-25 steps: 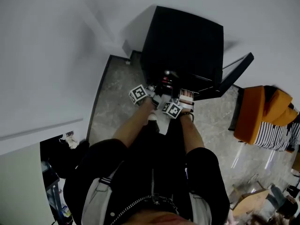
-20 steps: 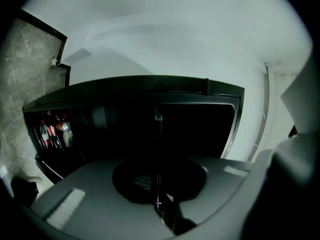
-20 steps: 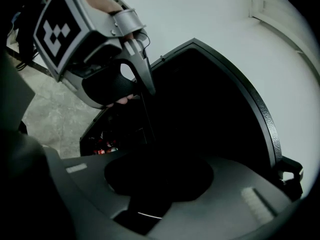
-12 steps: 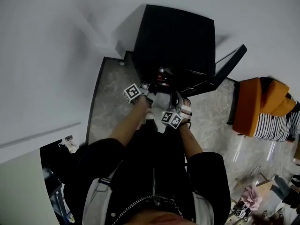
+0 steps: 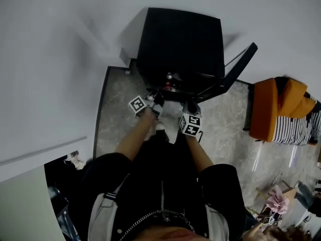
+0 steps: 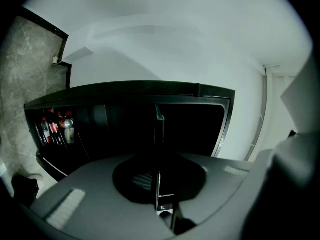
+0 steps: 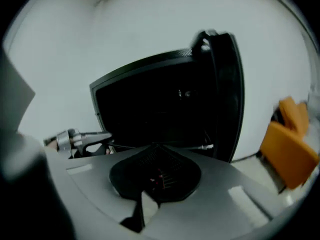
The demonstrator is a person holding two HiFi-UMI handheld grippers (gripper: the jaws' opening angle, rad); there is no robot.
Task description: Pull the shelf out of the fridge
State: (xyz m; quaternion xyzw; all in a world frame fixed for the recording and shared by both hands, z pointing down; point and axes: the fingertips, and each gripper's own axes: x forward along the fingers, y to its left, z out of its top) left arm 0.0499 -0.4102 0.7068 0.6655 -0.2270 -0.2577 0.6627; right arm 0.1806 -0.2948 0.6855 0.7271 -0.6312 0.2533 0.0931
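The left arm [image 5: 134, 137] and right arm [image 5: 198, 152] reached forward side by side, the left tool [image 5: 157, 99] clamped on the thin shelf [image 6: 159, 129], the right tool [image 5: 190, 106] with jaws just closed together, empty.

White walls [image 5: 50, 59], gry marble floor [image 5: 119, 100], orange chair [image 5: 271, 109].

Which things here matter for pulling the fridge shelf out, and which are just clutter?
In the job:
- fridge, with its open door
- shelf
- left gripper, shut on the shelf's edge
- right gripper, jaws just closed, nothing seen between them

Lying about:
- bottles
- orange seat
- striped cloth by it
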